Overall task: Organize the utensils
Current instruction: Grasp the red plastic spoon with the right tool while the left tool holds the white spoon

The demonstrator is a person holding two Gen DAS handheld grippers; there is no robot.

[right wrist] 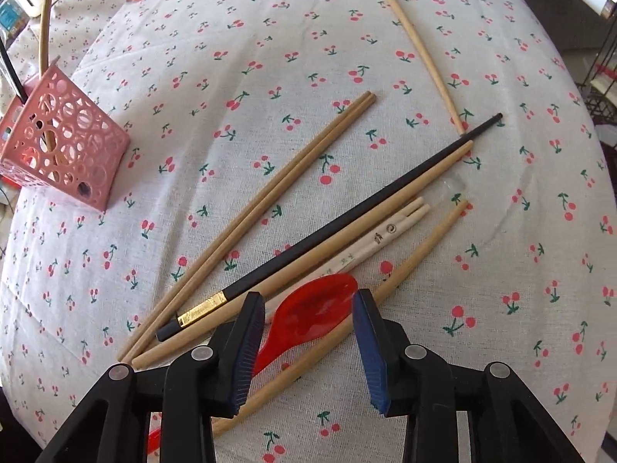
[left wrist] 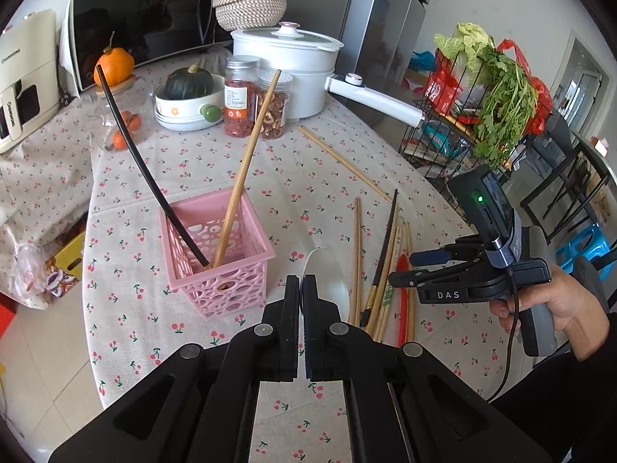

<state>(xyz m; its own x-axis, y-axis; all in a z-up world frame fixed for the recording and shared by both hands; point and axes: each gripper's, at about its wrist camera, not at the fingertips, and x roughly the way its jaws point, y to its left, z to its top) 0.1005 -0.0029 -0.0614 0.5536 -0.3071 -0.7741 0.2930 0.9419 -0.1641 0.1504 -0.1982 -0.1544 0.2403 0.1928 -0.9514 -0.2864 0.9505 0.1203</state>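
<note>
A pink perforated basket [left wrist: 216, 254] [right wrist: 61, 146] stands on the cherry-print cloth, with a black chopstick [left wrist: 135, 162] and a wooden chopstick [left wrist: 246, 154] leaning in it. My left gripper [left wrist: 300, 281] is shut on a thin white spoon [left wrist: 331, 281], held over the cloth to the right of the basket. Several chopsticks lie loose: a wooden pair [right wrist: 270, 189], a black one with a gold band [right wrist: 347, 212], a paper-sleeved pair [right wrist: 378, 239] and a single one farther off [right wrist: 416, 46]. My right gripper [right wrist: 308, 301] [left wrist: 401, 270] is open over a red spoon [right wrist: 320, 305], whose bowl lies between the pads untouched.
At the back stand a white pot with a long handle [left wrist: 293, 65], two jars [left wrist: 241, 96], a bowl holding a green squash [left wrist: 185, 108] and a microwave [left wrist: 146, 19]. A wire rack with greens [left wrist: 482, 108] stands off the table's right edge. A person's hand [left wrist: 559, 308] holds the right gripper.
</note>
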